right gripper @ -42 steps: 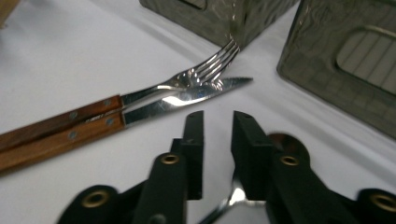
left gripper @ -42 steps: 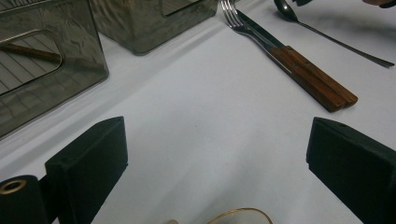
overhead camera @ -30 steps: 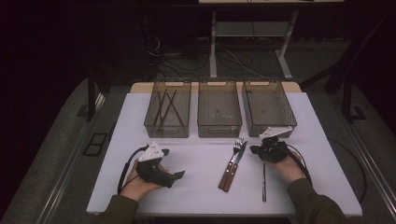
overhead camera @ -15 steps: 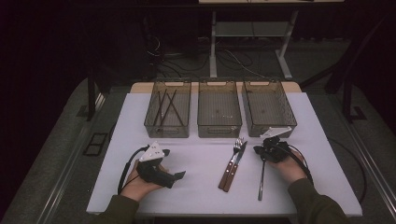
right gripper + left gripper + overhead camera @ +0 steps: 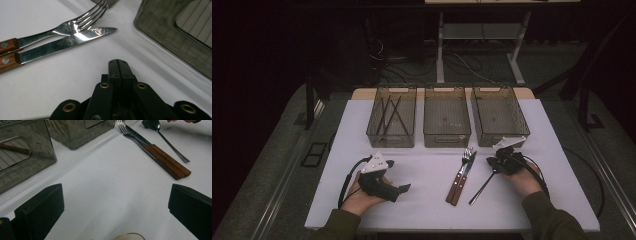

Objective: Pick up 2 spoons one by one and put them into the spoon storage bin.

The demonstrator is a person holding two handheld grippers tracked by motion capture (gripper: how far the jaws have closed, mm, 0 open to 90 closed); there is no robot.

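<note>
From the high view, three clear bins sit in a row at the far side of the white table (image 5: 427, 200): the left bin (image 5: 391, 117) holds several dark sticks, perhaps four, though they overlap; the middle bin (image 5: 447, 116) and right bin (image 5: 499, 115) look bare. One fork (image 5: 460, 170) and one knife (image 5: 463, 172) lie side by side, touching. One dark spoon (image 5: 483, 185) slants down-left from the right gripper (image 5: 498, 162), whose hand lies low on the table with the forearm angled inward. The left gripper (image 5: 401, 189) rests on the table, pointing right.

In the left gripper view, its jaws stand wide apart over bare table, with fork (image 5: 125, 130), knife (image 5: 150, 146) and spoon (image 5: 170, 143) beyond.

In the right gripper view, the jaws are pressed together; the spoon clamped there is hidden.
</note>
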